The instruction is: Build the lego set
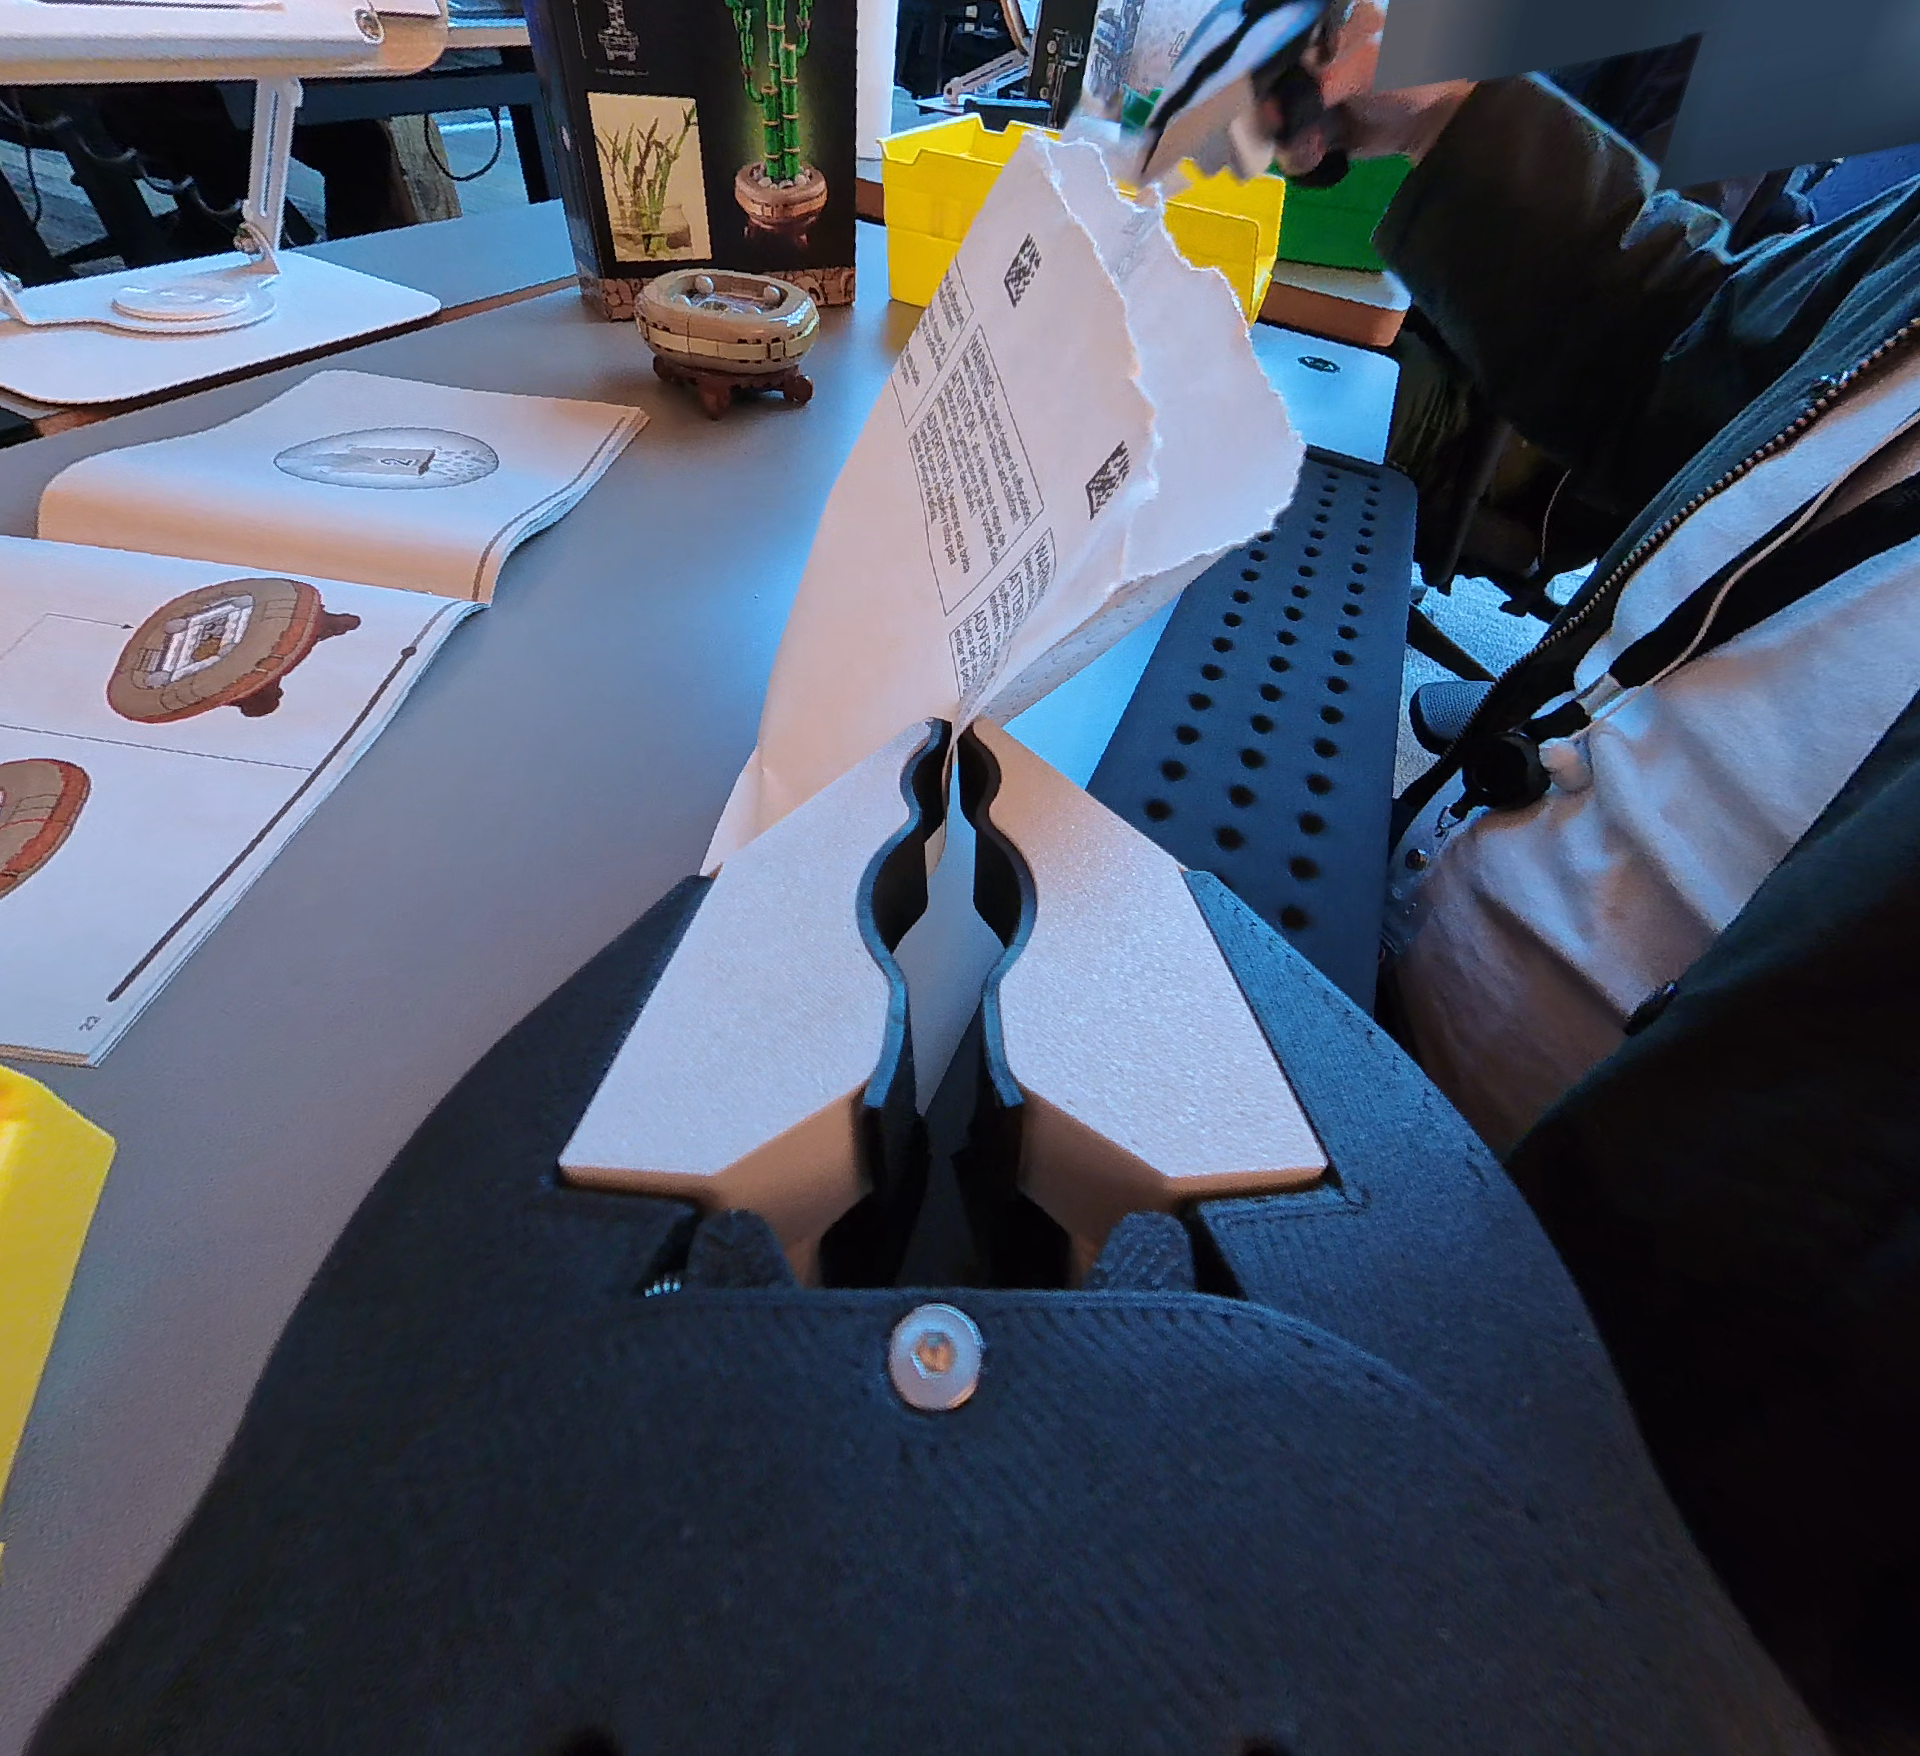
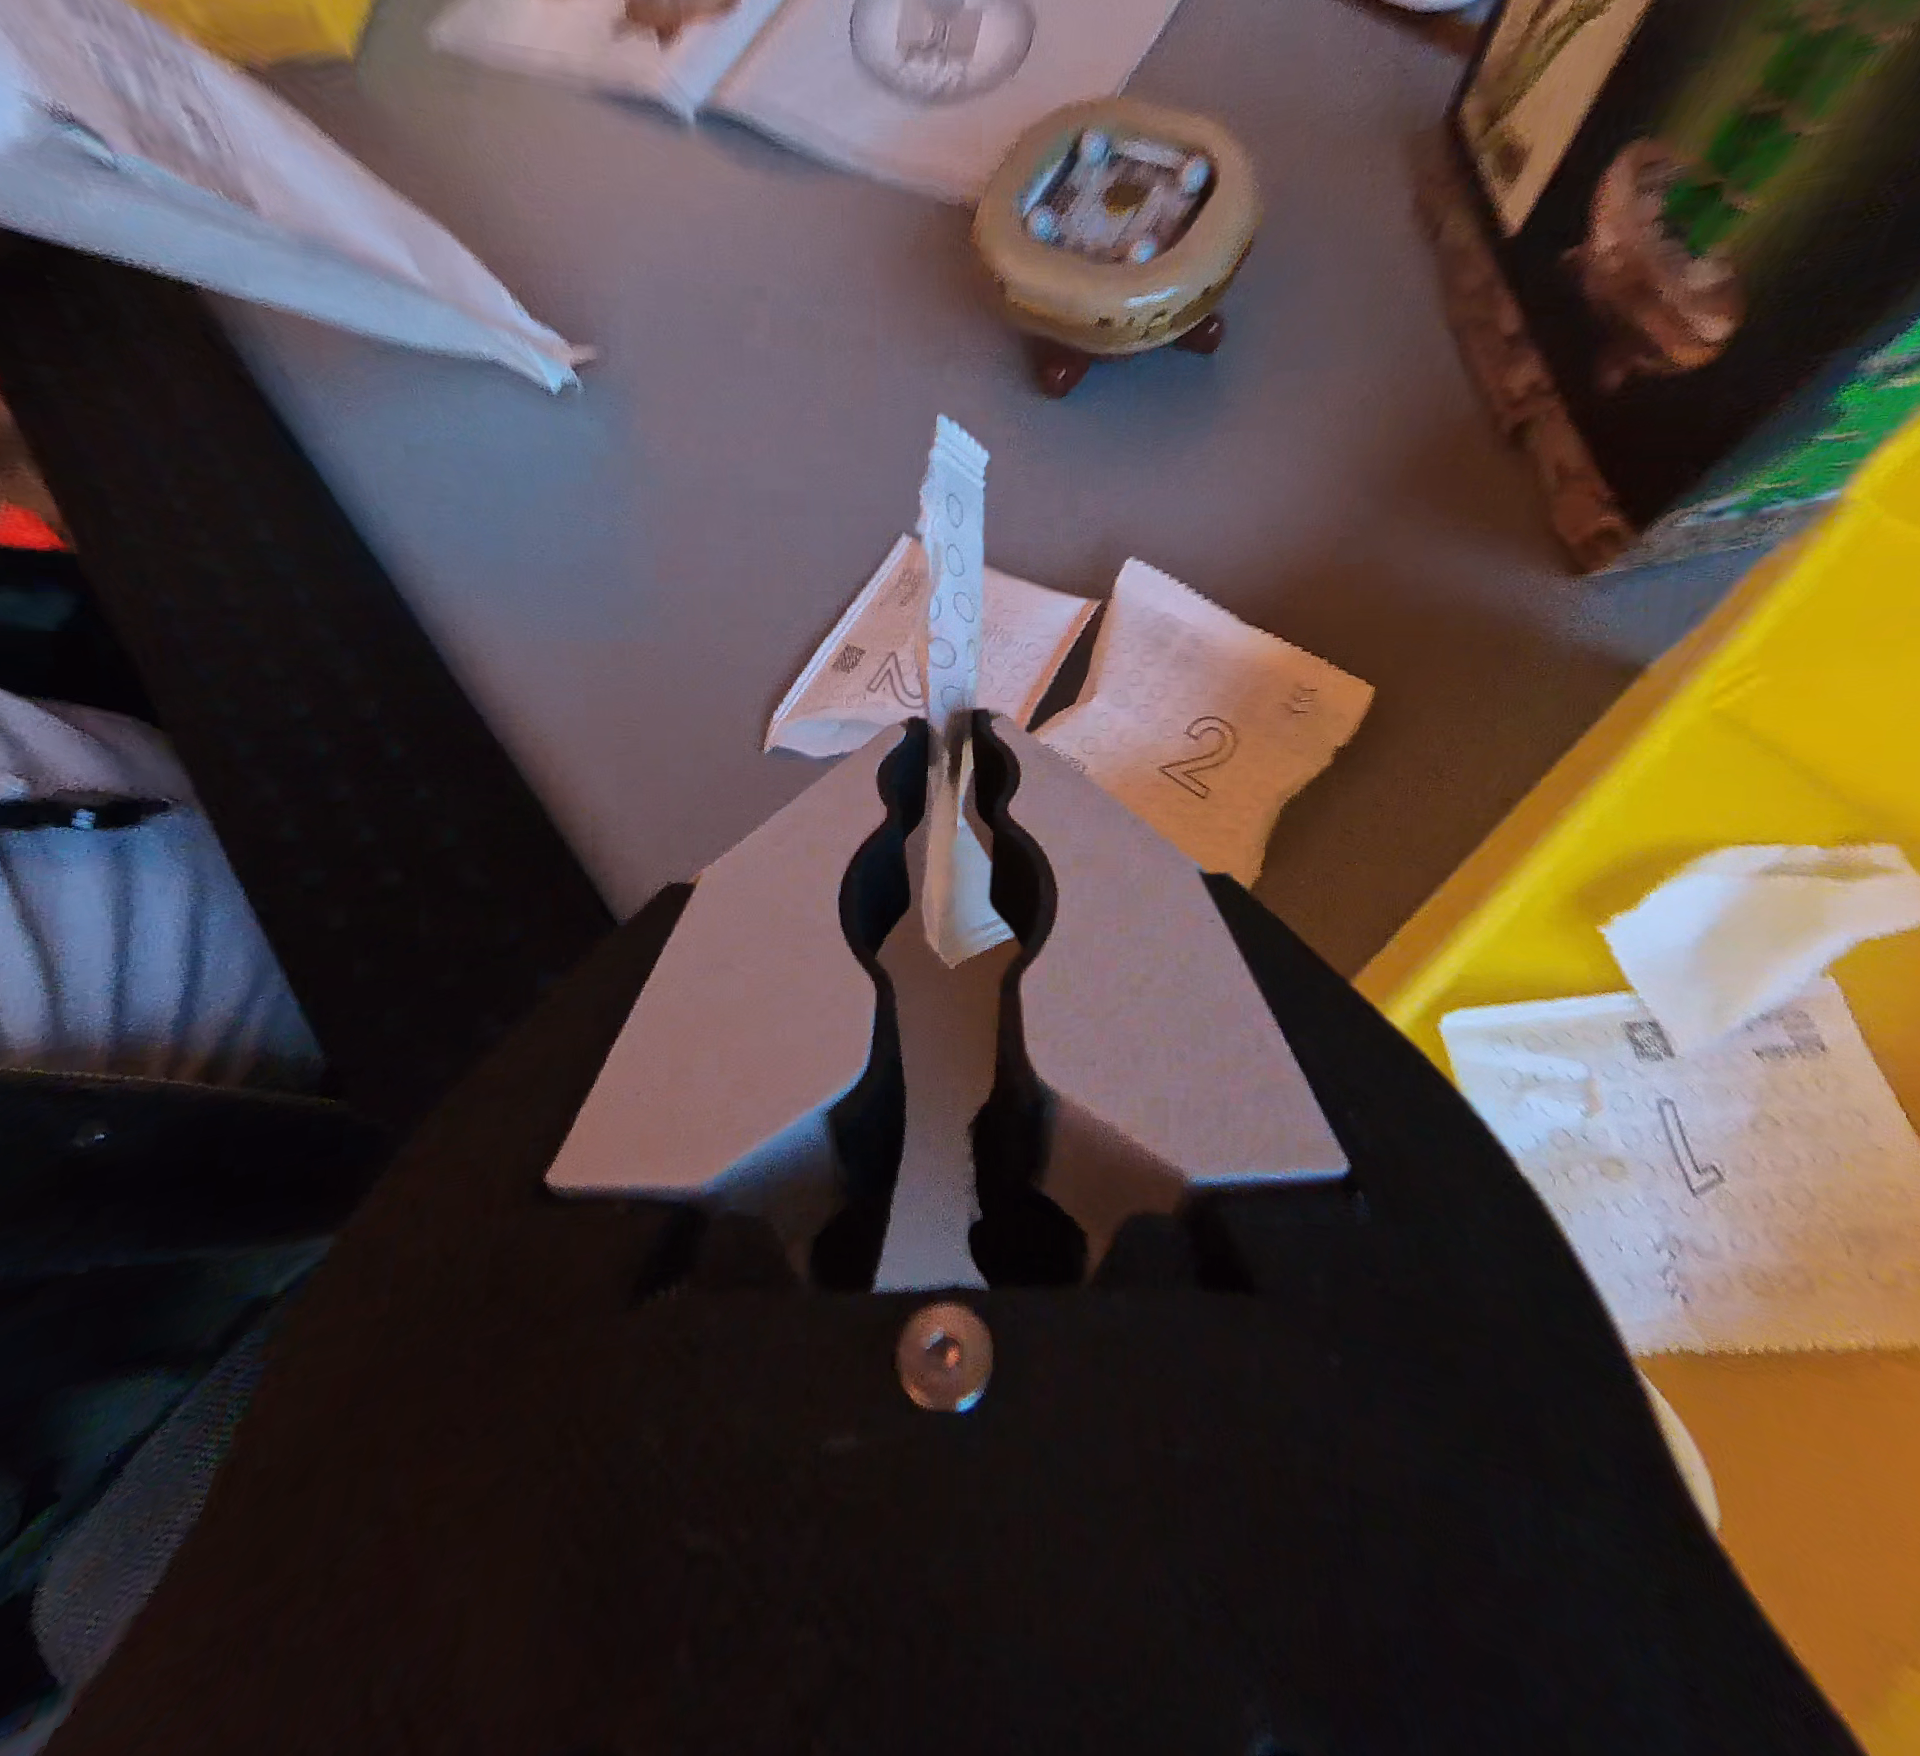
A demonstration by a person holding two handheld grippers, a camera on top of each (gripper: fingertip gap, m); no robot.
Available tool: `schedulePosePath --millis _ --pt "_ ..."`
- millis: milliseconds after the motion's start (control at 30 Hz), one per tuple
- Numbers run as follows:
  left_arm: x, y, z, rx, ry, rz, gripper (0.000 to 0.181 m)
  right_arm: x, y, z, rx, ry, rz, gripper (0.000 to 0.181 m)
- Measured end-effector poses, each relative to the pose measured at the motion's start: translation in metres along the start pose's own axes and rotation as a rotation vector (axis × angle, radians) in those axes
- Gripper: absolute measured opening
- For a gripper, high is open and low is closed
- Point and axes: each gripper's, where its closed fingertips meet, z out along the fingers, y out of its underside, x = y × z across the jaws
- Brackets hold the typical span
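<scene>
My left gripper (image 1: 954,732) is shut on the lower edge of a white paper bag (image 1: 1029,480) with a torn top, held up above the grey table. It also shows in the right wrist view (image 2: 208,179) at the upper left. My right gripper (image 2: 948,727) is shut on a torn-off white paper strip (image 2: 956,584) and hangs above the table; in the left wrist view it is blurred at the top right (image 1: 1226,106). Two sealed white paper bags (image 2: 1195,719) lie on the table below it. The built tan pot base (image 1: 727,335) on brown feet stands further back, also in the right wrist view (image 2: 1117,226).
An open instruction booklet (image 1: 260,626) lies at the left. The dark set box (image 1: 717,65) stands behind the pot. Yellow bins (image 1: 1091,220) sit at the back; one (image 2: 1714,927) holds opened paper bags. A white stand (image 1: 208,324) is far left. A person's jacket (image 1: 1662,667) is right. My right fingertips sit around 45 centimeters from my left ones.
</scene>
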Motion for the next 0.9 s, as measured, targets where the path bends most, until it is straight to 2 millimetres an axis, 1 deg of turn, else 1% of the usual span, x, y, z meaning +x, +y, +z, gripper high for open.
schedulePosePath --millis 67,133,200,233,267,300,333,367,400,433,467,500,533,567,600,633,667,733,833,867,900 --pt "0.0 0.0 0.0 0.0 -0.001 0.001 0.0 -0.002 0.011 0.025 -0.105 0.05 -0.054 0.01" --pt "0.0 0.0 0.0 -0.004 0.0 0.004 0.0 0.003 0.023 0.046 -0.18 0.1 -0.093 0.023" --pt "0.0 0.0 0.0 -0.007 0.0 0.007 0.0 0.002 0.027 0.055 -0.202 0.099 -0.106 0.025" --pt "0.0 0.0 -0.001 -0.008 0.0 0.007 0.0 0.002 0.026 0.052 -0.196 0.108 -0.108 0.026" --pt "0.0 0.0 -0.001 -0.008 0.001 0.007 0.0 0.003 0.021 0.045 -0.169 0.121 -0.105 0.026" --pt "0.0 0.0 -0.001 -0.008 0.003 0.006 0.0 0.004 0.012 0.033 -0.119 0.135 -0.101 0.026" --pt "0.0 0.0 0.0 -0.009 0.004 0.007 0.0 0.005 0.002 0.016 -0.057 0.151 -0.103 0.027" --pt "0.0 0.0 0.0 -0.011 0.005 0.01 0.0 0.008 -0.007 -0.005 0.003 0.184 -0.118 0.027" --pt "0.0 0.0 0.0 -0.013 0.006 0.012 0.0 0.016 -0.014 -0.029 0.058 0.245 -0.132 0.026" --pt "0.001 0.0 0.0 -0.013 0.008 0.013 0.0 0.03 -0.015 -0.053 0.092 0.325 -0.138 0.026" --pt "0.001 0.0 0.0 -0.013 0.009 0.013 0.0 0.049 -0.008 -0.075 0.096 0.417 -0.134 0.025" --pt "0.001 0.0 0.0 -0.011 0.011 0.016 0.0 0.071 0.005 -0.092 0.068 0.499 -0.113 0.026" --pt "0.0 0.0 0.0 -0.009 0.013 0.018 0.0 0.089 0.027 -0.101 0.004 0.533 -0.071 0.033" --pt "0.0 0.0 0.0 -0.006 0.015 0.017 0.0 0.103 0.055 -0.101 -0.097 0.525 0.0 0.041" --pt "0.0 0.0 0.0 -0.004 0.016 0.016 0.0 0.116 0.084 -0.101 -0.201 0.527 0.082 0.042" --pt "0.0 0.001 0.0 -0.001 0.016 0.014 0.0 0.128 0.108 -0.1 -0.287 0.547 0.149 0.042" --pt "0.0 0.001 0.0 0.002 0.015 0.011 0.0 0.134 0.126 -0.095 -0.338 0.547 0.195 0.041" --pt "0.0 0.001 0.0 0.001 0.016 0.005 0.0 0.141 0.146 -0.084 -0.374 0.545 0.245 0.039" --pt "0.001 0.002 0.0 -0.016 0.013 0.009 0.0 0.162 0.169 -0.084 -0.452 0.657 0.279 0.037" --pt "0.001 0.002 0.0 -0.022 0.012 0.012 0.0 0.166 0.175 -0.083 -0.467 0.666 0.3 0.035" --pt "0.001 0.001 0.0 -0.025 0.01 0.015 0.0 0.168 0.176 -0.08 -0.448 0.649 0.326 0.024"
